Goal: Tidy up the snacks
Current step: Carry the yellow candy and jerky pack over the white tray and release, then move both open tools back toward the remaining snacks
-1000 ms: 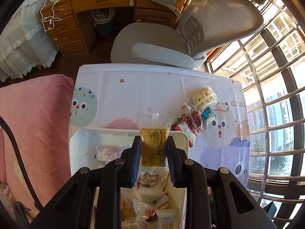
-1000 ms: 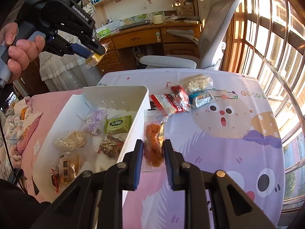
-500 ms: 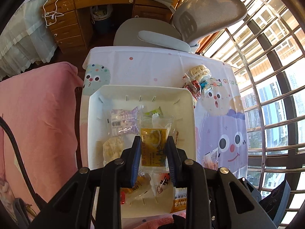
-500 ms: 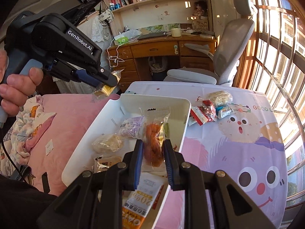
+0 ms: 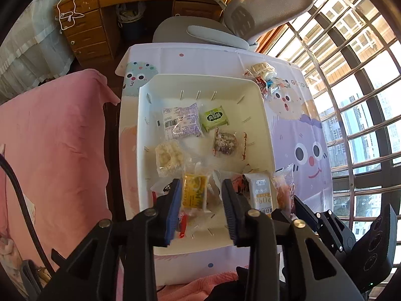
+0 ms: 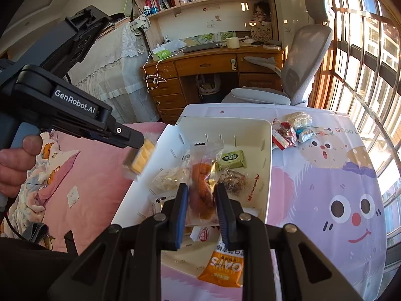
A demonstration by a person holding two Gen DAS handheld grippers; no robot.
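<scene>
Spread wider than the yellow snack packet (image 5: pixel 194 193) between them: blue pads of the left gripper (image 5: pixel 201 200), with the packet lying against the left-hand pad only and clear of the other. Seen from the right wrist as a blurred yellow slab, tilted just under that gripper's tip, over the near-left edge of the white bin (image 5: pixel 200 77).

Clamped firmly on a clear packet of orange snack (image 6: pixel 201 188): right gripper (image 6: pixel 201 200), holding it upright above the bin's near end.

Lying loose in the bin below: a purple-and-white packet (image 5: pixel 181 123), a green packet (image 5: pixel 215 118) beside it, a dark nut-cluster packet (image 5: pixel 225 141), a pale puffed-rice packet (image 5: pixel 168 156) and, at the near rim, an orange OATS pouch (image 6: pixel 223 268).

Left outside on the cartoon tablecloth (image 5: pixel 295 138), just beyond the bin's far right corner: a small heap of wrapped snacks (image 6: pixel 290 130). Behind the table, a grey mesh office chair (image 5: pixel 263 7) and a wooden desk (image 6: pixel 213 62).
</scene>
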